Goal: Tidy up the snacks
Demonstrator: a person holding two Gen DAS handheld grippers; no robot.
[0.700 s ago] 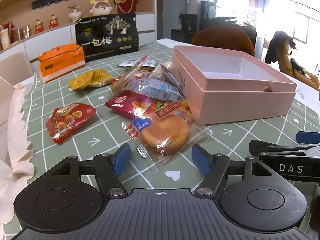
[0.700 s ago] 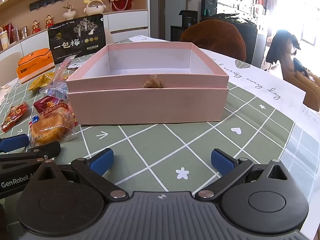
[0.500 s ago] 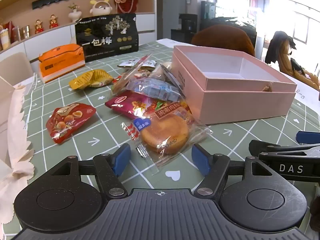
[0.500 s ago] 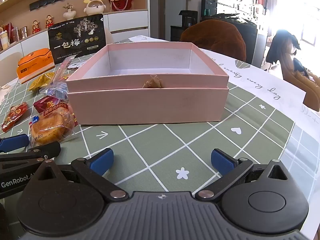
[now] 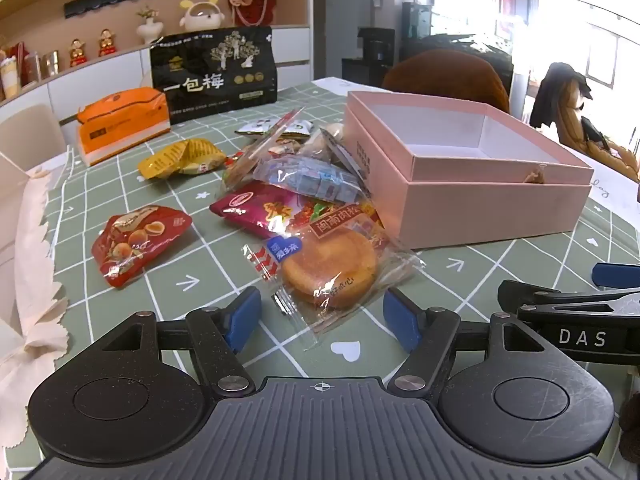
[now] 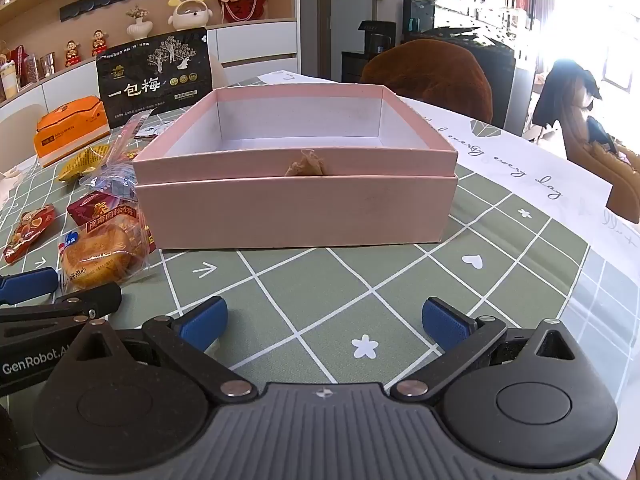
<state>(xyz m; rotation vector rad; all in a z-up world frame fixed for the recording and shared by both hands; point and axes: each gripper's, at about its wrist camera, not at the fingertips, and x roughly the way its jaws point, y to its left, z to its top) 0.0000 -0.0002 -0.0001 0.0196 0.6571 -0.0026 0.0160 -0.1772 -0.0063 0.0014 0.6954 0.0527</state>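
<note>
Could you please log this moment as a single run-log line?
left gripper: open, facing round cake packet | right gripper: open, facing pink box | box: empty

Looks like an office lounge or showroom, not a home. Wall of beige display shelving [image 5: 100,8] with small red-and-gold figurines [image 5: 91,45], white rabbit ornament [image 5: 199,15], red floral decoration [image 5: 250,3]. Black coffee machine [image 5: 376,49] on a dark counter, big bright windows [image 5: 580,32], brown upholstered chair [image 6: 430,76] at a table with green grid-pattern tablecloth [image 6: 304,280].
</note>
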